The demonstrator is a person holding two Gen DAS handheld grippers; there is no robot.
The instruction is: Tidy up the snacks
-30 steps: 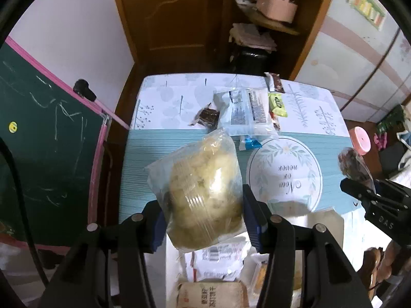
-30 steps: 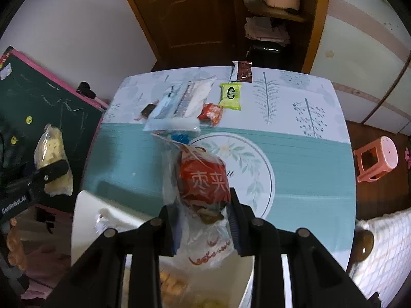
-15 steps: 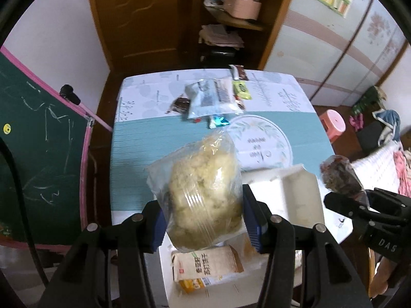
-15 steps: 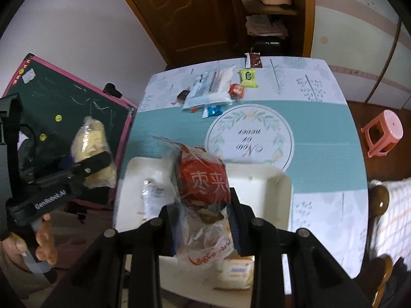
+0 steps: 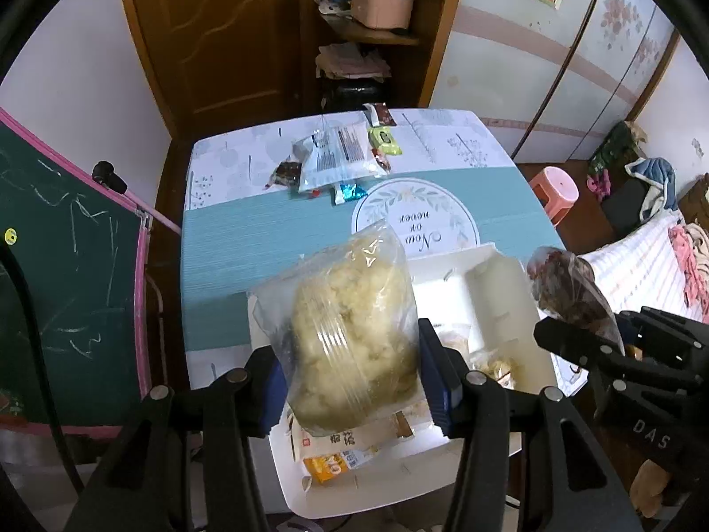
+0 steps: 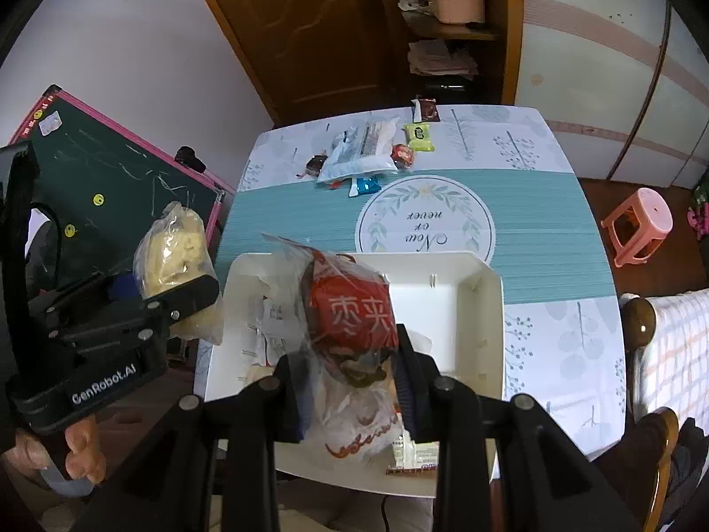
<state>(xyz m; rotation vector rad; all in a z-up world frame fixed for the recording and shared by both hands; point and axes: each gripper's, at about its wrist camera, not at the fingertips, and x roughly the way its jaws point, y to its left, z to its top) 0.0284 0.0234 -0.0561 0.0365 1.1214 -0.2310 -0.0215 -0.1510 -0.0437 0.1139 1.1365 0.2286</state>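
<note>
Two bags are clamped: my left gripper (image 5: 352, 374) pinches the yellow snack bag (image 5: 350, 332), my right gripper (image 6: 350, 381) the red-label bag (image 6: 350, 310), above the white box (image 6: 483, 310).

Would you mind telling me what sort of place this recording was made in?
Most likely a lived-in room at home: a table with a patterned cloth and loose snacks, a wooden door, a pink plastic stool and a chalkboard.
</note>
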